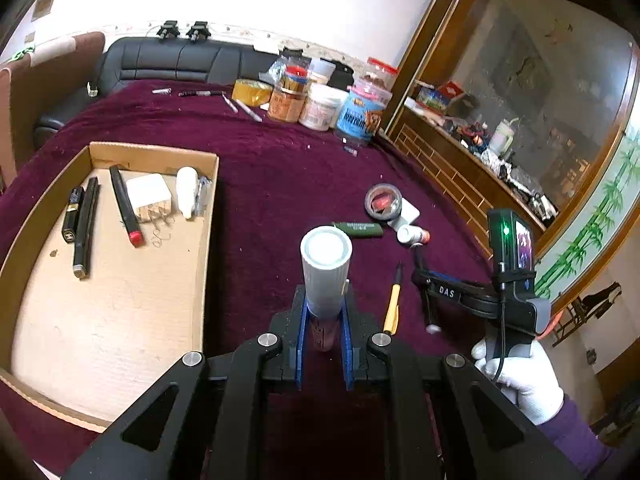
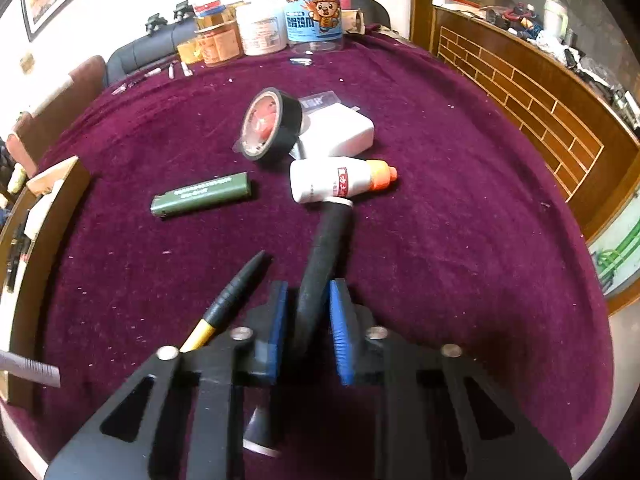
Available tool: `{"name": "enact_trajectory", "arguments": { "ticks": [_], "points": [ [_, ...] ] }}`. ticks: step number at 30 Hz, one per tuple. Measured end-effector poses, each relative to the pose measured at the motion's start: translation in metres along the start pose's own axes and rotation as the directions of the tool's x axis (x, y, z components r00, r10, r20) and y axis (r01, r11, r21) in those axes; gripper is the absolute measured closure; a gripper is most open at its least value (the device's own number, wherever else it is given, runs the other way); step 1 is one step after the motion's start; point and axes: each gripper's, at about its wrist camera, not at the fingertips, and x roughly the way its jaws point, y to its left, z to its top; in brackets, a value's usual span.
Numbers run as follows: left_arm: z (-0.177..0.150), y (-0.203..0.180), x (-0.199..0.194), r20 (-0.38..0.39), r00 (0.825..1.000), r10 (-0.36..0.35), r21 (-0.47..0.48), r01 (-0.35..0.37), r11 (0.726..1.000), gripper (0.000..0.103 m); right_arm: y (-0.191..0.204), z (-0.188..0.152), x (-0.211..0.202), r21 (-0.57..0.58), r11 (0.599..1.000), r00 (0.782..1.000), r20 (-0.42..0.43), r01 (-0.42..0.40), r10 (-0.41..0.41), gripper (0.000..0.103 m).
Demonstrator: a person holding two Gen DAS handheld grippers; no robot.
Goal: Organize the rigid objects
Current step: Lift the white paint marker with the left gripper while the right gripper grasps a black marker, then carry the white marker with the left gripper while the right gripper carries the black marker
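My left gripper (image 1: 325,312) is shut on a white cylinder (image 1: 326,268) with a dark red lower part, held above the purple cloth right of the cardboard box (image 1: 120,280). The box holds black pens (image 1: 86,226), a red-tipped marker (image 1: 124,206), a white block (image 1: 149,196) and a small white bottle (image 1: 187,192). My right gripper (image 2: 308,316) is closed around a black marker (image 2: 324,248) lying on the cloth; it also shows in the left wrist view (image 1: 430,300). A yellow-black pen (image 2: 228,304) lies to its left.
On the cloth lie a green lighter (image 2: 202,196), a black tape roll (image 2: 272,124), a white adapter (image 2: 340,132) and a white bottle with orange cap (image 2: 340,180). Jars and tubs (image 2: 276,24) stand at the far edge. A wooden cabinet (image 2: 540,112) is on the right.
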Motion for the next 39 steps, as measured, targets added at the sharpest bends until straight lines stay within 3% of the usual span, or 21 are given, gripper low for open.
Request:
{"name": "enact_trajectory", "arguments": {
  "ticks": [6,11,17,23,30,34,39],
  "points": [
    [0.004,0.014,-0.027,0.059,0.998,-0.020,-0.022,0.022,1.000,0.092,-0.002,-0.006,-0.026,0.016,0.997,0.995,0.064,-0.079,0.078,0.091],
    [0.008,0.035,-0.056,0.089,0.995,-0.036,-0.060,0.042,0.997,0.092,0.011,0.000,-0.058,0.015,0.978,0.973,0.104,-0.207,0.204,0.091],
    [0.014,0.072,-0.090,0.092,0.996,-0.024,-0.092,0.033,0.995,0.092,0.065,0.013,-0.089,-0.049,0.921,0.916,0.097,-0.386,0.389,0.090],
    [0.012,0.099,-0.101,0.028,1.000,0.012,-0.074,-0.010,0.997,0.092,0.143,0.017,-0.085,-0.102,0.838,0.842,-0.009,-0.537,0.539,0.090],
    [0.015,0.133,-0.081,-0.079,0.996,0.052,-0.072,-0.058,0.996,0.092,0.225,0.009,-0.054,-0.127,0.791,0.801,-0.128,-0.599,0.585,0.090],
    [0.023,0.151,-0.055,-0.131,0.991,0.027,-0.109,-0.041,0.993,0.092,0.254,0.002,-0.030,-0.131,0.799,0.806,-0.181,-0.587,0.563,0.090],
    [0.030,0.164,-0.025,-0.172,0.985,-0.003,-0.143,-0.022,0.989,0.092,0.262,-0.001,0.000,-0.105,0.820,0.815,-0.231,-0.563,0.531,0.090]
  ]
}}
